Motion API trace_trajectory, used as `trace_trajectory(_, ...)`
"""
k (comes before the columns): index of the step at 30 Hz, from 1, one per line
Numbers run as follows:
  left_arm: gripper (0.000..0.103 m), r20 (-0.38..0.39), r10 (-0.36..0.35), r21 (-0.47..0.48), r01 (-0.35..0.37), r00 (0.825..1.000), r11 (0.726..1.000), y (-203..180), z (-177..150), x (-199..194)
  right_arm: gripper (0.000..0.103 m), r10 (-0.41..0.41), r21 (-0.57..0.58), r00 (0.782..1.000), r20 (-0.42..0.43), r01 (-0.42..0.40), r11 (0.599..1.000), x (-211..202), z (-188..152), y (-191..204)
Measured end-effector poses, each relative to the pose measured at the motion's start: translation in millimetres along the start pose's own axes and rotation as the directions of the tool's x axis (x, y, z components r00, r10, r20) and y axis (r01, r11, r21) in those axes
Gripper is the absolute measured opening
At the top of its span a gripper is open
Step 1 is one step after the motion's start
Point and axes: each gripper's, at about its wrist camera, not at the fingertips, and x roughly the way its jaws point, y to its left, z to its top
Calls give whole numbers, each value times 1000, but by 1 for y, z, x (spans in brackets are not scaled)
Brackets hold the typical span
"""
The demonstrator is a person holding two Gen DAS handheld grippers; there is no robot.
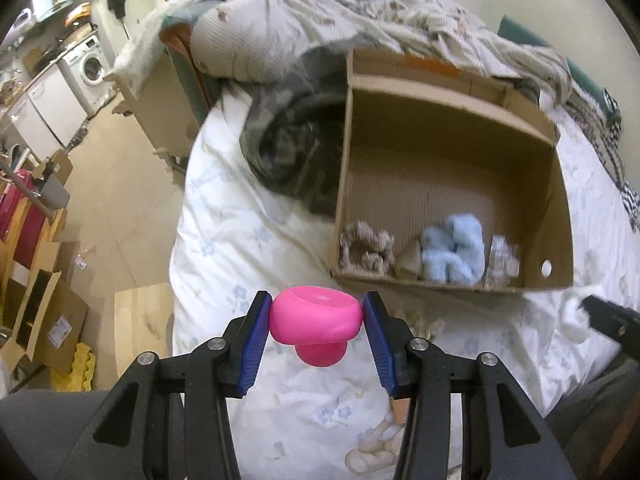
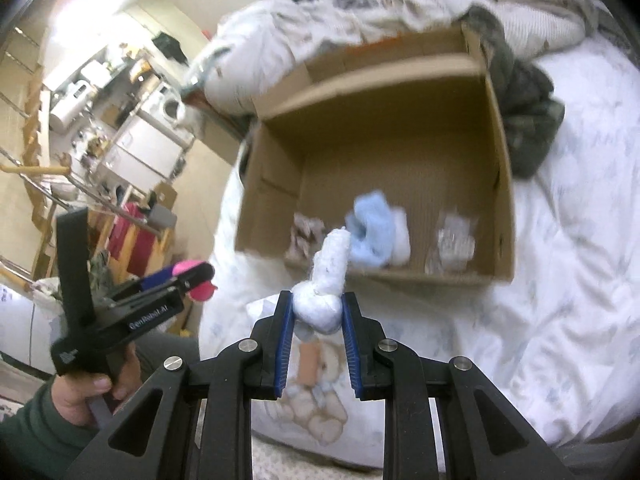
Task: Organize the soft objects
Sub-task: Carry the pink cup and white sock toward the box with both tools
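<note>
My left gripper [image 1: 317, 314] is shut on a pink mushroom-shaped squishy toy [image 1: 314, 322], held above the bed in front of the cardboard box [image 1: 344, 184]. My right gripper [image 2: 318, 312] is shut on a white rolled soft bundle [image 2: 326, 288] that sticks up between its blue pads. In the right wrist view the left gripper [image 2: 192, 276] shows at the left with the pink toy, held by a hand [image 2: 86, 394]. Inside the box [image 2: 502, 184] lie a light blue fluffy piece [image 1: 454, 254] [image 2: 370, 232], a beige scrunchie [image 1: 366, 250] and a pale crinkled item [image 1: 502, 262].
The box sits on a white flowered duvet [image 1: 248, 236]. A dark camouflage garment [image 1: 288, 148] lies to the box's left, and rumpled bedding [image 1: 360, 12] is heaped behind it. Beyond the bed edge are the floor, cardboard boxes [image 1: 44, 320] and a washing machine [image 1: 90, 68].
</note>
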Motion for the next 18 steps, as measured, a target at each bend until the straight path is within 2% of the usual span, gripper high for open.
trace_trajectory(5,43,50,-17,-20,18,999,1000,0,19,-13,25,-6,-23,995,101,8,1000,-24,19,-3)
trace_trajectory(12,43,129,-45,9,45,991,999,-13,56,-27,26,-52,-45,977,205,63,997,-39,51,-11)
trace_trajectory(18,43,169,-61,41,55,984,998,-31,78,-22,26,-90,4,969,231,92,996,-25,57,-34)
